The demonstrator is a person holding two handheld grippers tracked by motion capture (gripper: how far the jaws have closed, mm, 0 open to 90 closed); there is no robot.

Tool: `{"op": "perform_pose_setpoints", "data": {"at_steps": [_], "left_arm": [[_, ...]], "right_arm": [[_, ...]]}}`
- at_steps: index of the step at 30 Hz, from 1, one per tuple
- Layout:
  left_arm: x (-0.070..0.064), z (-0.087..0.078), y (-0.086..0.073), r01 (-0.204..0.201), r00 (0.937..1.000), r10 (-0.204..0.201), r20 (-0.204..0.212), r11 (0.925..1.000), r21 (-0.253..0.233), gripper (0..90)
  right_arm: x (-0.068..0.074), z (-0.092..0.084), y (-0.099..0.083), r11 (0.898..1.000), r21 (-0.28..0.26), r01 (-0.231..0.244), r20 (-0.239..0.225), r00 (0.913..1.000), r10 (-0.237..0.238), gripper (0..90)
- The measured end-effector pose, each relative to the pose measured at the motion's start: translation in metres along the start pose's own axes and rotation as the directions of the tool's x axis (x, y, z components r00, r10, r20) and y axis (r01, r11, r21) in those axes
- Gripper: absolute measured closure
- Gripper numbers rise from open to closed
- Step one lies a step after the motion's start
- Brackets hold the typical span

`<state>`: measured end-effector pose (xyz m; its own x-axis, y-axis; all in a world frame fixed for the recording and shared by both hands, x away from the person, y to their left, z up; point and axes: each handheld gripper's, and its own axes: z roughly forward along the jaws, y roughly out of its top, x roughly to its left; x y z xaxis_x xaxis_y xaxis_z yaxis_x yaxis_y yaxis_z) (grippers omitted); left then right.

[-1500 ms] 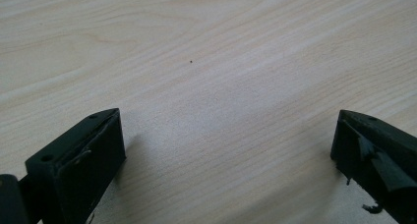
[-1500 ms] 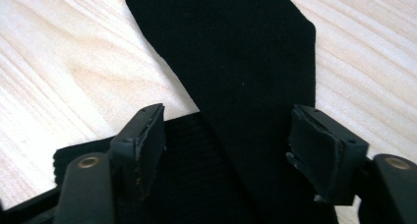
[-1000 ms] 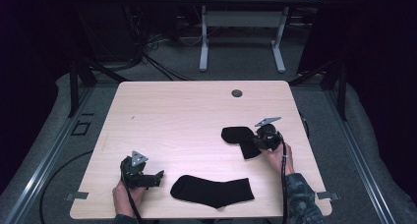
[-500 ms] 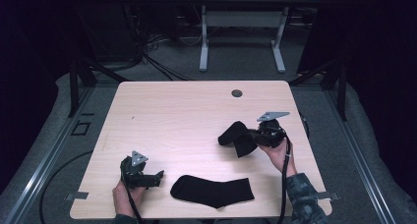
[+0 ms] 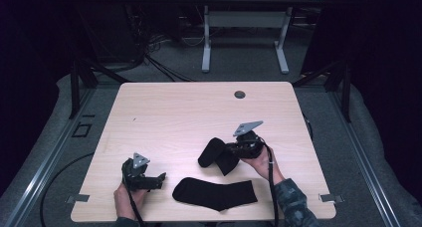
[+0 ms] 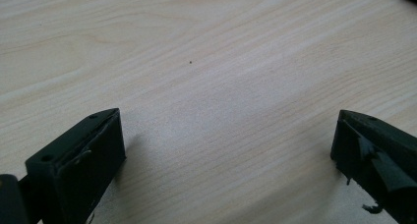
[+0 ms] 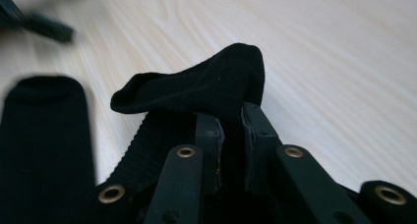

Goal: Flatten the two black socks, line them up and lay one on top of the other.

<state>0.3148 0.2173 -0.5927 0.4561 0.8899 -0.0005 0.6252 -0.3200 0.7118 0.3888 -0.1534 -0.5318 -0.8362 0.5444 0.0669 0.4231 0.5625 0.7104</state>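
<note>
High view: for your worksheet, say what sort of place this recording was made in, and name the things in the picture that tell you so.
Probably a lab or recording workroom, not a home: a bare wooden table stands on grey carpet, loose cables lie on the floor behind it, dark curtains close off the sides, and a second desk stands farther back.

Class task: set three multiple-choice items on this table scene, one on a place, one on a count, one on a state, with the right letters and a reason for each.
1. Where does the flat sock lie?
A near edge of the table
B far edge
C floor

2. How many black socks are there?
A one
B two
C four

3. How is the right gripper?
A wide open
B lying on the table
C shut on the lifted sock

Answers: 1 A, it lies between the two hands. 2 B, one flat, one lifted. 3 C, its jaws pinch the cloth.
</note>
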Motion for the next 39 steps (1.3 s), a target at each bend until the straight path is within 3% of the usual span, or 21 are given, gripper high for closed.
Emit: {"op": "perform_pose_setpoints", "data": {"at_steps": [4, 5, 6, 7, 8, 11, 12, 17, 19, 21, 24, 25, 26, 27, 30, 31, 33, 34, 37, 38, 39], "left_arm": [[0.000, 0.000, 0.000, 0.000, 1.0000, 0.000, 0.000, 1.0000, 0.000, 0.0], [0.000, 0.000, 0.000, 0.000, 1.0000, 0.000, 0.000, 1.0000, 0.000, 0.0], [0.000, 0.000, 0.000, -0.001, 1.0000, 0.001, 0.000, 1.0000, 0.000, 0.0], [0.000, 0.000, 0.000, -0.001, 1.0000, 0.001, 0.000, 1.0000, 0.000, 0.0], [0.000, 0.000, 0.000, -0.001, 1.0000, 0.001, 0.000, 1.0000, 0.000, 0.0], [0.000, 0.000, 0.000, -0.002, 1.0000, 0.002, 0.001, 1.0000, 0.000, 0.0], [0.000, 0.000, 0.000, -0.004, 1.0000, 0.004, 0.004, 1.0000, -0.001, 0.0], [0.002, 0.001, 0.004, -0.008, 0.9992, 0.008, 0.040, 0.9999, 0.014, 0.5], [0.002, 0.000, 0.007, -0.001, 0.9988, 0.000, 0.049, 0.9998, 0.018, 0.9], [-0.006, -0.005, 0.020, -0.035, 0.9950, 0.034, 0.094, 0.9994, 0.008, 3.9], [-0.014, -0.007, 0.032, -0.073, 0.9900, 0.072, 0.121, 0.9973, 0.005, 8.6], [-0.021, -0.008, 0.039, -0.090, 0.9863, 0.089, 0.138, 0.9960, -0.003, 8.6], [-0.028, -0.007, 0.051, -0.113, 0.9765, 0.112, 0.184, 0.9936, -0.008, 12.3], [-0.028, -0.007, 0.051, -0.113, 0.9765, 0.112, 0.184, 0.9936, -0.008, 14.0], [-0.044, -0.001, 0.068, -0.153, 0.9583, 0.152, 0.242, 0.9881, -0.014, 15.3], [-0.056, 0.004, 0.079, -0.195, 0.9459, 0.189, 0.264, 0.9809, -0.004, 16.8], [-0.067, 0.012, 0.087, -0.233, 0.9292, 0.221, 0.296, 0.9723, 0.007, 20.0], [-0.067, 0.012, 0.087, -0.233, 0.9292, 0.221, 0.296, 0.9723, 0.007, 21.1], [-0.081, 0.025, 0.098, -0.280, 0.9078, 0.249, 0.338, 0.9588, 0.047, 25.5], [-0.089, 0.035, 0.103, -0.303, 0.8976, 0.258, 0.357, 0.9501, 0.075, 27.5], [-0.093, 0.038, 0.105, -0.320, 0.8934, 0.271, 0.358, 0.9436, 0.085, 28.5]], "right_arm": [[-0.003, 0.026, -0.008, 0.995, 0.096, 0.027, 0.009, 0.9996, -0.028, 72.9], [-0.004, 0.030, -0.009, 0.993, 0.114, 0.020, 0.010, 0.9997, -0.021, 64.6], [-0.004, 0.030, -0.009, 0.993, 0.114, 0.020, 0.010, 0.9997, -0.021, 64.6], [-0.006, 0.033, -0.011, 0.991, 0.131, 0.013, 0.007, 0.9999, -0.014, 50.9], [-0.006, 0.033, -0.011, 0.991, 0.131, 0.013, 0.007, 0.9999, -0.014, 50.9], [-0.007, 0.019, -0.010, 0.997, 0.071, -0.021, 0.038, 0.9991, 0.018, 32.4], [-0.006, 0.014, -0.010, 0.998, 0.054, -0.028, 0.044, 0.9987, 0.025, 30.2], [-0.001, -0.013, -0.016, 0.998, 0.010, -0.066, 0.082, 0.9945, 0.065, 28.1], [0.001, -0.015, -0.017, 0.998, -0.001, -0.067, 0.084, 0.9942, 0.067, 28.2], [0.009, -0.025, -0.022, 0.997, 0.004, -0.078, 0.099, 0.9921, 0.077, 28.4], [0.015, -0.029, -0.026, 0.997, 0.017, -0.081, 0.113, 0.9905, 0.078, 29.8], [0.017, -0.030, -0.028, 0.996, 0.020, -0.082, 0.106, 0.9912, 0.079, 30.5], [0.022, -0.030, -0.032, 0.996, 0.027, -0.088, 0.101, 0.9913, 0.085, 32.7], [0.022, -0.030, -0.032, 0.996, 0.027, -0.088, 0.101, 0.9913, 0.085, 32.7], [0.028, -0.029, -0.035, 0.996, 0.043, -0.082, 0.087, 0.9931, 0.078, 35.1], [0.032, -0.027, -0.036, 0.996, 0.048, -0.079, 0.081, 0.9938, 0.075, 36.7], [0.036, -0.023, -0.037, 0.995, 0.064, -0.071, 0.067, 0.9955, 0.067, 38.9], [0.036, -0.023, -0.037, 0.995, 0.064, -0.071, 0.067, 0.9955, 0.067, 38.9], [0.044, -0.012, -0.039, 0.994, 0.087, -0.059, 0.046, 0.9974, 0.055, 42.4], [0.045, -0.009, -0.039, 0.994, 0.094, -0.055, 0.040, 0.9978, 0.052, 42.6], [0.046, -0.006, -0.039, 0.993, 0.104, -0.053, 0.034, 0.9982, 0.050, 43.0]]}}
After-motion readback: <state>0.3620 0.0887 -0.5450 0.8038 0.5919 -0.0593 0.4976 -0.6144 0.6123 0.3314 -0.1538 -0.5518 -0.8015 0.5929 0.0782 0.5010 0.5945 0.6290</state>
